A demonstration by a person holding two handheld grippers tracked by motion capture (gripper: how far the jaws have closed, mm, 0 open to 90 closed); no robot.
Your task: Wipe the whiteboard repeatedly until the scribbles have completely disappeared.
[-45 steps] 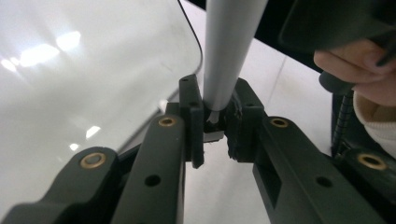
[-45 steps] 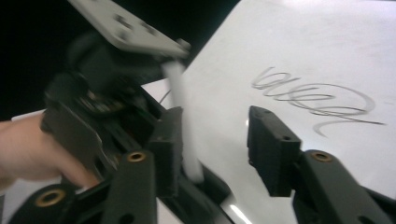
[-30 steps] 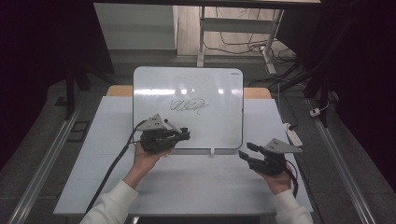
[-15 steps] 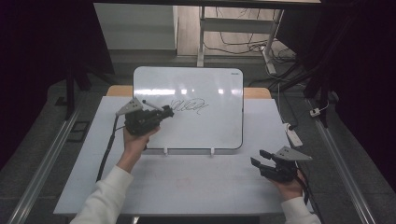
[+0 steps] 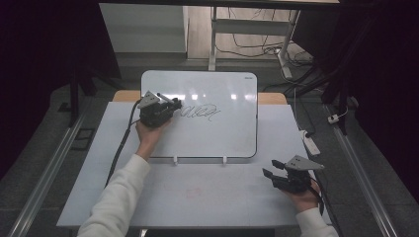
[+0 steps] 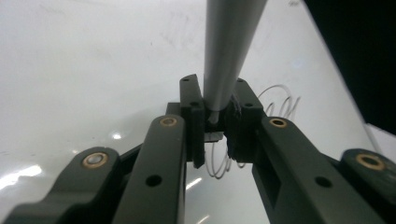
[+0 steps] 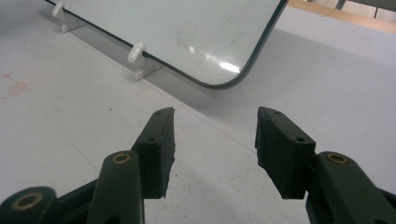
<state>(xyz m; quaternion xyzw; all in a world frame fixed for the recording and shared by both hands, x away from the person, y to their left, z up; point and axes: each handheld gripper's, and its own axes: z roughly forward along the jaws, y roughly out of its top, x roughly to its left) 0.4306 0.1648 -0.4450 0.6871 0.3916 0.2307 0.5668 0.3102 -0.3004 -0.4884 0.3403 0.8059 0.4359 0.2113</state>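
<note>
A white board lies on the pale table, with a black looping scribble near its upper middle. My left gripper hovers over the board's upper left, just left of the scribble. In the left gripper view it is shut on a grey marker that stands up between the jaws, and the scribble curls just beyond them. My right gripper rests open near the table's front right. Its jaws stand wide apart with nothing between them, facing the board's corner.
Two white clips stick out from the board's near edge. A faint red stain marks the table in front. A white power strip lies at the right edge. Metal rails run along both sides.
My left gripper has moved with the marker from the board's near edge up to its upper left, beside the scribble. My right gripper has drifted right and toward the table's front.
</note>
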